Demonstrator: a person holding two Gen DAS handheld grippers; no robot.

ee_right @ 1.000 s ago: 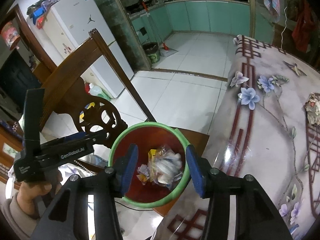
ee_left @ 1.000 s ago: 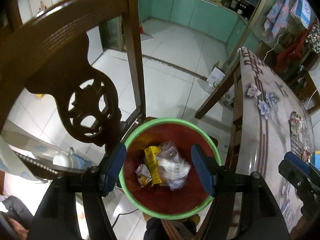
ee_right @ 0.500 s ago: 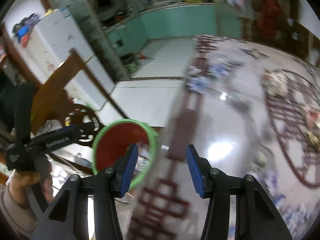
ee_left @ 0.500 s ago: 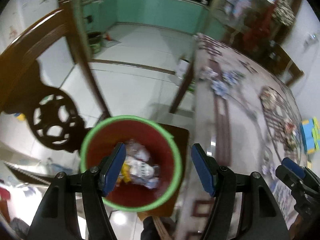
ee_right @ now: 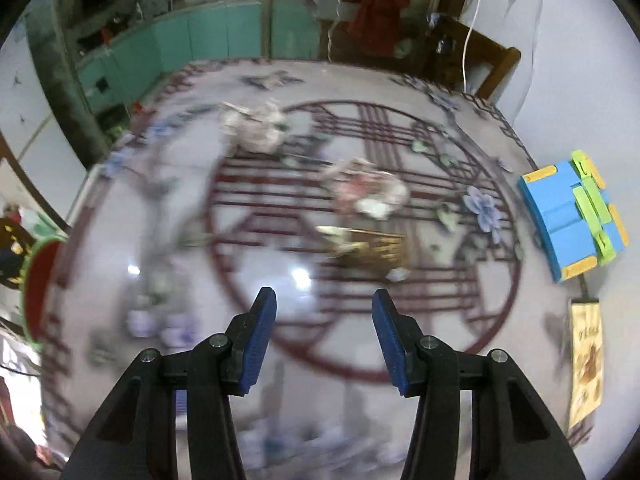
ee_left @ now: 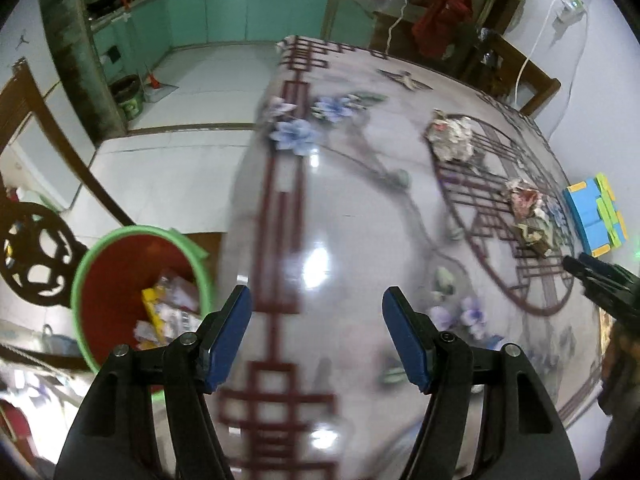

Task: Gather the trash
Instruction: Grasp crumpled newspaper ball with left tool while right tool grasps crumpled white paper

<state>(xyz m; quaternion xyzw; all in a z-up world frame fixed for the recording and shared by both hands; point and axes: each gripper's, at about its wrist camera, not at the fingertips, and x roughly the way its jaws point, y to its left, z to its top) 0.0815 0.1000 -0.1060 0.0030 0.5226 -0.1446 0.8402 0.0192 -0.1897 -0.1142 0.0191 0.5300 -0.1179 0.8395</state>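
Observation:
A red bin with a green rim (ee_left: 120, 240) stands off the table's left edge and holds wrappers; its edge also shows in the right wrist view (ee_right: 36, 276). On the patterned table lie a white crumpled wad (ee_left: 450, 138) (ee_right: 258, 128), a pink crumpled wad (ee_left: 524, 200) (ee_right: 366, 190) and a yellowish wrapper (ee_left: 536, 234) (ee_right: 368, 250). My left gripper (ee_left: 316, 328) is open and empty above the table near its left edge. My right gripper (ee_right: 324, 332) is open and empty, just short of the yellowish wrapper.
A blue and green box (ee_right: 572, 220) (ee_left: 596, 216) sits at the table's right edge, with a yellow packet (ee_right: 586, 364) below it. A dark wooden chair (ee_left: 28, 240) stands left of the bin. A chair with clothes (ee_left: 500, 52) is beyond the table.
Both grippers have swung right, from over the bin to over the table. The bin has slid to the left edge of both views. Both stay open and empty.

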